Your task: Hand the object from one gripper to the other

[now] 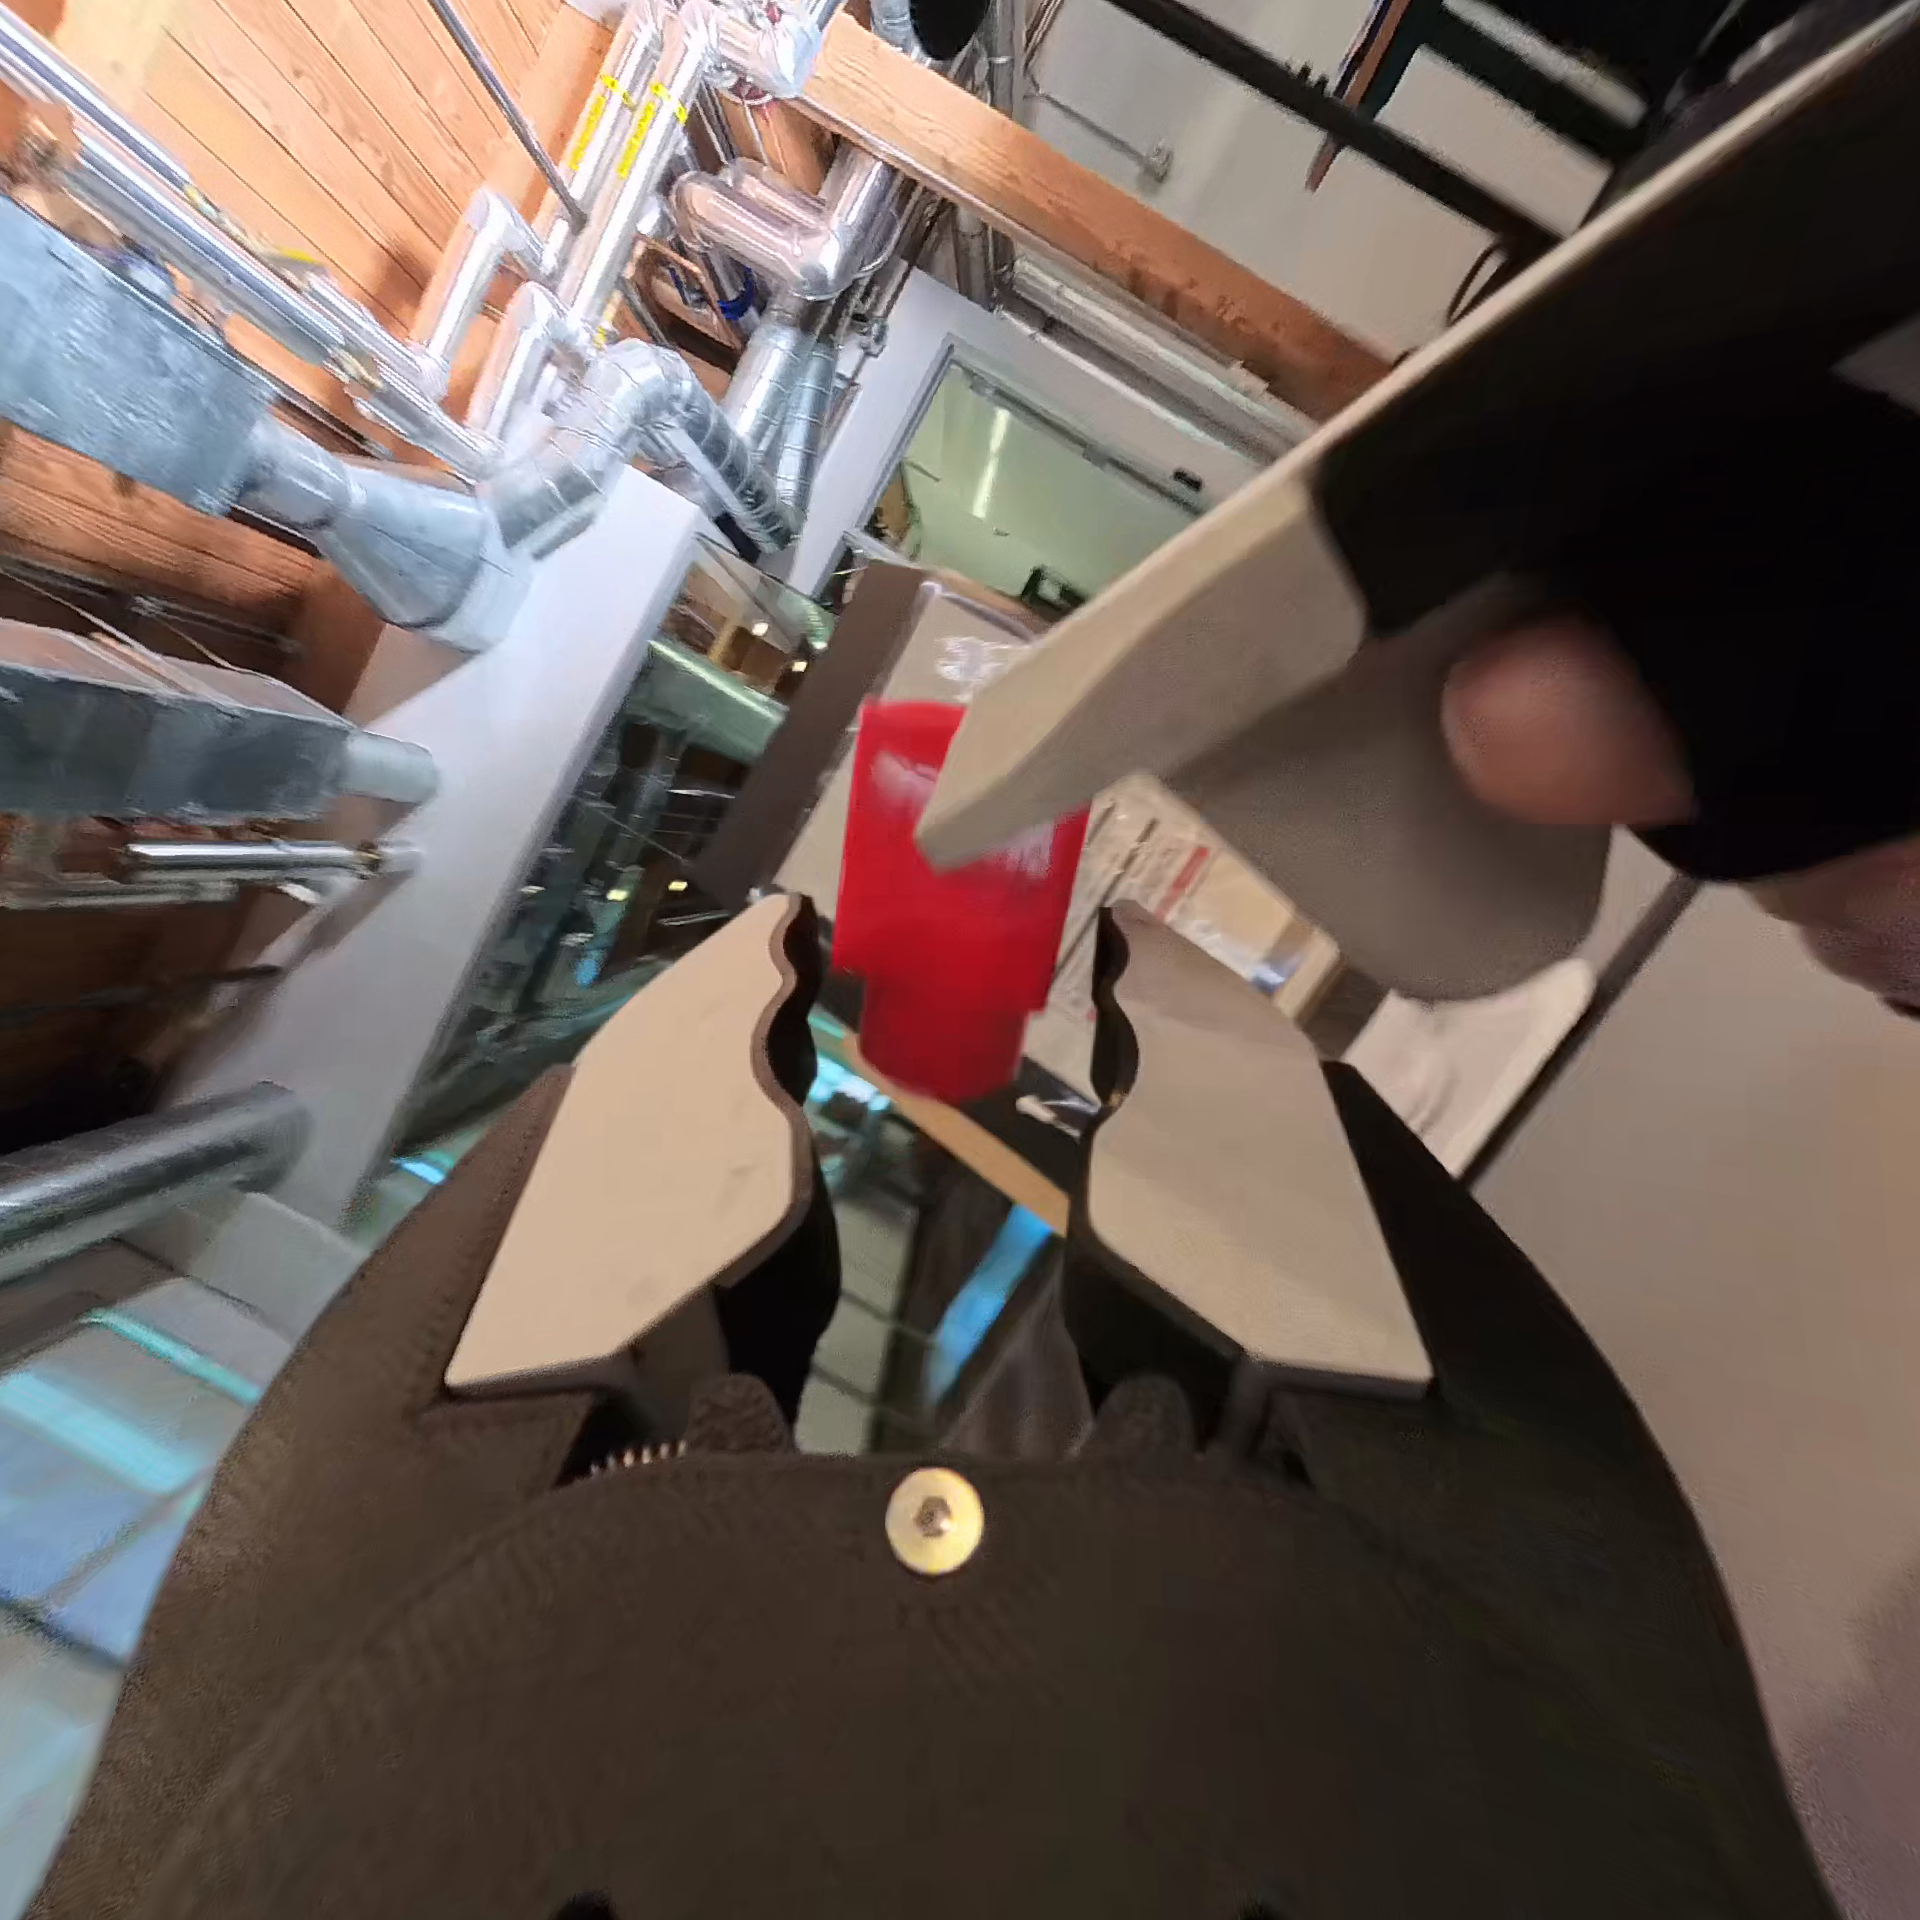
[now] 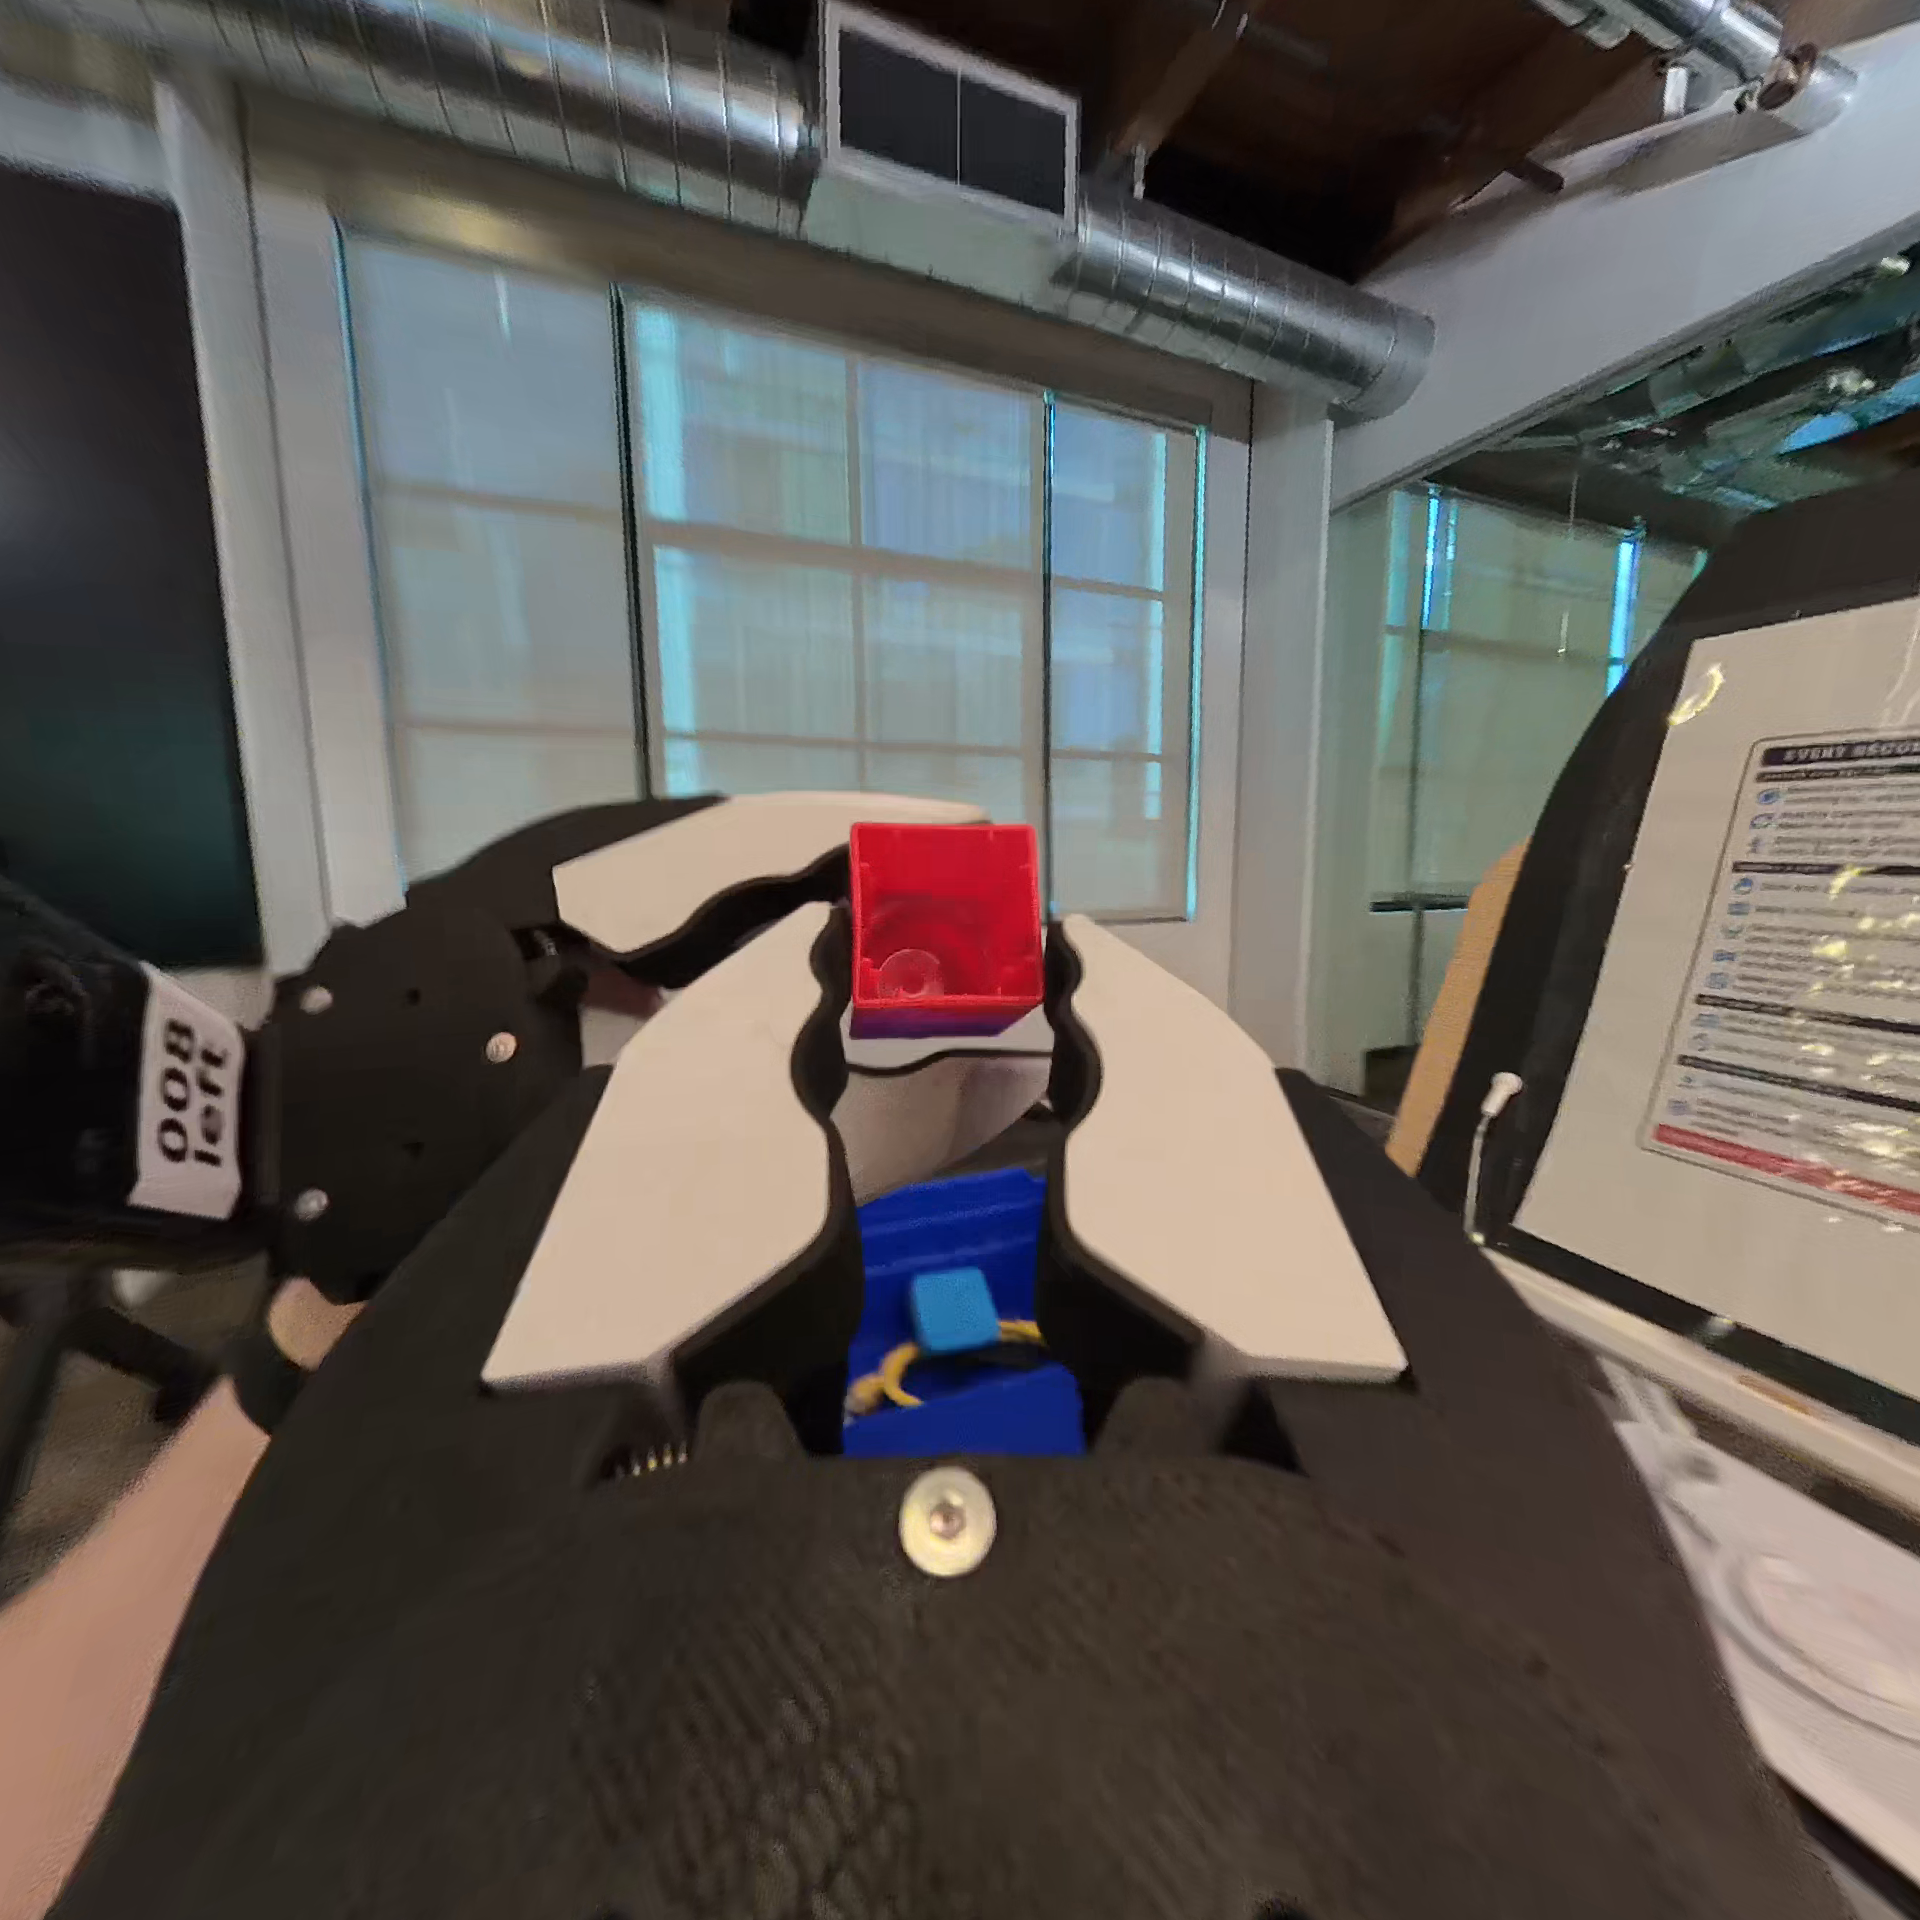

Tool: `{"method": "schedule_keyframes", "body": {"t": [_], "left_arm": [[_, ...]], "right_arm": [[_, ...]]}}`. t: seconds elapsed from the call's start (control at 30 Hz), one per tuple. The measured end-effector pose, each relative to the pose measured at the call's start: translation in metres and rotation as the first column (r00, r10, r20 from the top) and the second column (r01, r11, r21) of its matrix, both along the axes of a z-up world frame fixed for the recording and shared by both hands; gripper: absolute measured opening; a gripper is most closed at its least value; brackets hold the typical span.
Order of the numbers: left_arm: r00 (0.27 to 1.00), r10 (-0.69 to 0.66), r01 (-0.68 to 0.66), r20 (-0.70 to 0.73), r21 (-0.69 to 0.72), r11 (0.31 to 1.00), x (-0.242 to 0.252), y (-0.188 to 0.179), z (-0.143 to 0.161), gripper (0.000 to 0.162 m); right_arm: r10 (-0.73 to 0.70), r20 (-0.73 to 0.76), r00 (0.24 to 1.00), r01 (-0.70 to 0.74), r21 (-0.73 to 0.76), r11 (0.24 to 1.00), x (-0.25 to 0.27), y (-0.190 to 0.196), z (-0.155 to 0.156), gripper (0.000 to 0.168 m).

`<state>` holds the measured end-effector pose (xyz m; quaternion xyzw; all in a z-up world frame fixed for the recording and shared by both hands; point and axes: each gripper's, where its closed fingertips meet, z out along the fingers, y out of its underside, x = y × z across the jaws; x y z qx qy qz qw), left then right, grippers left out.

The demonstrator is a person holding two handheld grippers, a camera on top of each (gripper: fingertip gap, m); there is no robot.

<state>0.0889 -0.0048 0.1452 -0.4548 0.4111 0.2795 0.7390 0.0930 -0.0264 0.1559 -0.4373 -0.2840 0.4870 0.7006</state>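
Note:
A red hollow square block [image 2: 940, 914] with a purple lower edge sits between the fingertips of my right gripper [image 2: 945, 935], which is shut on its sides. In the left wrist view the block [image 1: 935, 966] lies between the tips of my left gripper [image 1: 951, 935]. Its jaws stand apart with a thin gap on each side of the block. The right gripper's fingers [image 1: 1091, 707] come in from the upper right and clamp the block. In the right wrist view the left gripper's fingers [image 2: 686, 862] reach in from the left, one above and one below the block.
A gloved hand [image 1: 1662, 623] holds the right gripper. A blue box [image 2: 956, 1392] with yellow wires lies below the right gripper's fingers. A white board with a laminated sheet [image 2: 1714, 935] stands close on the right, with papers [image 2: 1818, 1662] on the table beneath it. Windows are behind. Left and right tips are no more than a few centimetres apart.

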Motion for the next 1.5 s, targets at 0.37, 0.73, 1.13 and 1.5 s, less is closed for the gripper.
{"method": "schedule_keyframes", "body": {"t": [0.37,0.73,1.13,1.5], "left_arm": [[0.704,-0.528,0.648,0.476,-0.125,0.751,0.022,-0.06,0.027,0.05],[0.702,-0.563,0.648,0.437,-0.063,0.759,0.02,-0.051,0.023,0.045],[0.817,-0.377,0.508,0.435,-0.237,0.828,-0.008,-0.034,0.013,0.03],[0.705,-0.121,0.679,0.699,-0.615,0.401,-0.036,-0.034,-0.034,0.03]], "right_arm": [[0.552,-0.72,0.421,-0.9,-0.253,0.356,0.037,0.022,0.008,0.035],[0.643,-0.76,0.096,-0.975,-0.202,-0.094,-0.007,-0.012,-0.008,0.035],[0.618,-0.419,0.665,-0.747,-0.386,0.542,-0.028,0.013,-0.034,0.055],[-0.594,0.342,0.728,0.036,0.846,0.531,-0.044,-0.029,-0.058,0.08]]}}
